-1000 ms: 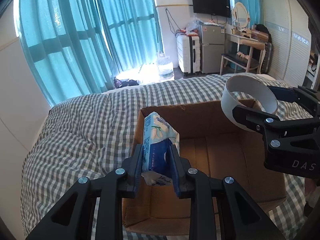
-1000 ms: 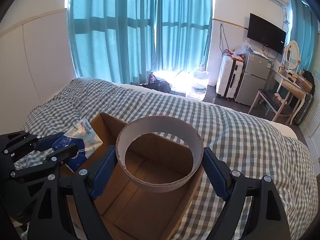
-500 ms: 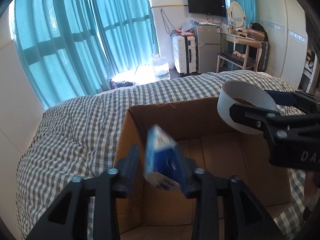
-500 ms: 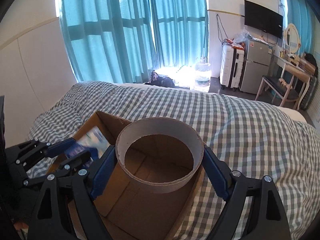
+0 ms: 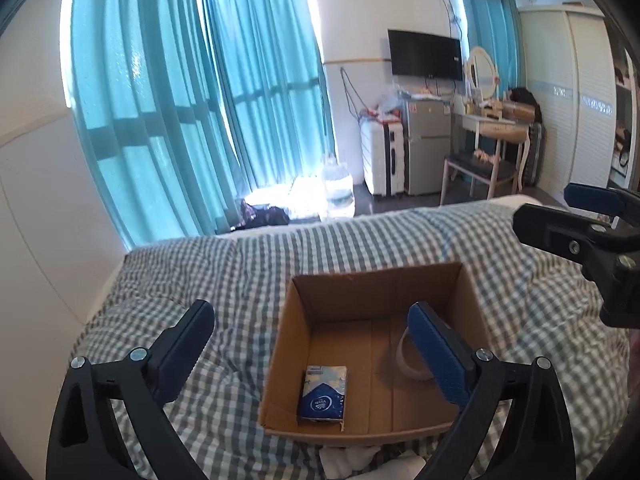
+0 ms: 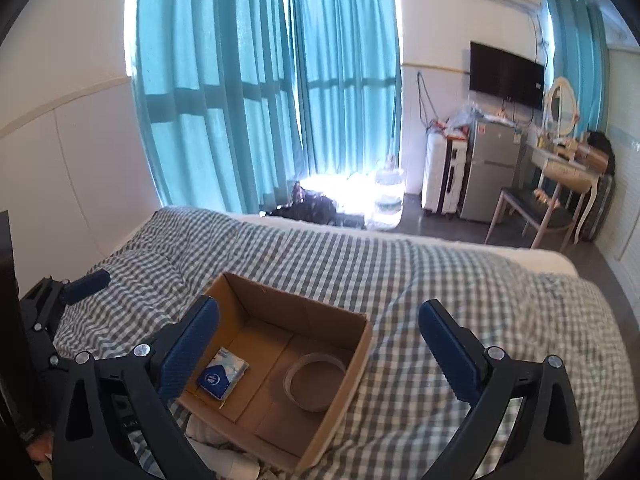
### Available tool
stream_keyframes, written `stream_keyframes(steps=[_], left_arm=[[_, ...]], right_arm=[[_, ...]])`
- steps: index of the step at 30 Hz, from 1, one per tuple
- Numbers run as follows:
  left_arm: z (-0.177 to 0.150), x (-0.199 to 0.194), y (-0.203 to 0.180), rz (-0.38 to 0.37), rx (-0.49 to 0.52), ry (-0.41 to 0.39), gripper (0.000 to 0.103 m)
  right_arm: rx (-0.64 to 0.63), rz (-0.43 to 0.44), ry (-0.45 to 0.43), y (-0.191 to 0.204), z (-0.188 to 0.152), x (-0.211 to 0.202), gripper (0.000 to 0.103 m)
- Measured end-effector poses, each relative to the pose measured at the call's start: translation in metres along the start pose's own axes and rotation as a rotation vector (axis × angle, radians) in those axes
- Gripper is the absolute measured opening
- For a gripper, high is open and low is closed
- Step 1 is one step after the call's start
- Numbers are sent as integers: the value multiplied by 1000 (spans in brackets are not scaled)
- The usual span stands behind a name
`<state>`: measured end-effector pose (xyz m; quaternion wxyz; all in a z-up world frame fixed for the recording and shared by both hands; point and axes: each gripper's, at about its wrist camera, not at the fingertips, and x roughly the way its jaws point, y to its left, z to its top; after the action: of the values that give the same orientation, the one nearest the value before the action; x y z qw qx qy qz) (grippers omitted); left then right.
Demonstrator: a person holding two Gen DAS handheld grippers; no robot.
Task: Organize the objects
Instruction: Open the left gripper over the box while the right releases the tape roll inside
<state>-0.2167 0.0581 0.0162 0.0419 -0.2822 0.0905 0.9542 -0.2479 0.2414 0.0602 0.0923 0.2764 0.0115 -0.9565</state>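
Observation:
An open cardboard box [image 5: 304, 304] sits on the checked bed; it also shows in the right wrist view [image 6: 360, 344]. A blue and white tissue pack [image 5: 324, 394] lies flat on the box floor at the left, also in the right wrist view [image 6: 222, 374]. A white tape ring [image 6: 315, 376] lies on the box floor at the right; in the left wrist view the ring [image 5: 408, 360] is partly hidden by a finger. My left gripper [image 5: 312, 350] is open and empty above the box. My right gripper [image 6: 320, 354] is open and empty above the box.
The grey checked bedcover [image 6: 440, 272] spreads around the box. White crumpled cloth [image 5: 352, 458] lies at the box's near side. Teal curtains [image 6: 260, 80], a suitcase, a small fridge [image 6: 486, 172], a chair and a dressing table stand beyond the bed.
Both grippers opened and let go: the tissue pack and the tape ring dropped into the box. Both grippers have pulled up and back from the box.

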Motion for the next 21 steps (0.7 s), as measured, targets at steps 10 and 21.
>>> stream_keyframes(steps=[10, 21], left_arm=[[4, -102, 23, 59, -39, -111, 103], [-37, -141, 38, 114, -50, -111, 103]], right_arm=[[-63, -40, -28, 28, -4, -88, 101], [-96, -47, -69, 57, -46, -117, 102]])
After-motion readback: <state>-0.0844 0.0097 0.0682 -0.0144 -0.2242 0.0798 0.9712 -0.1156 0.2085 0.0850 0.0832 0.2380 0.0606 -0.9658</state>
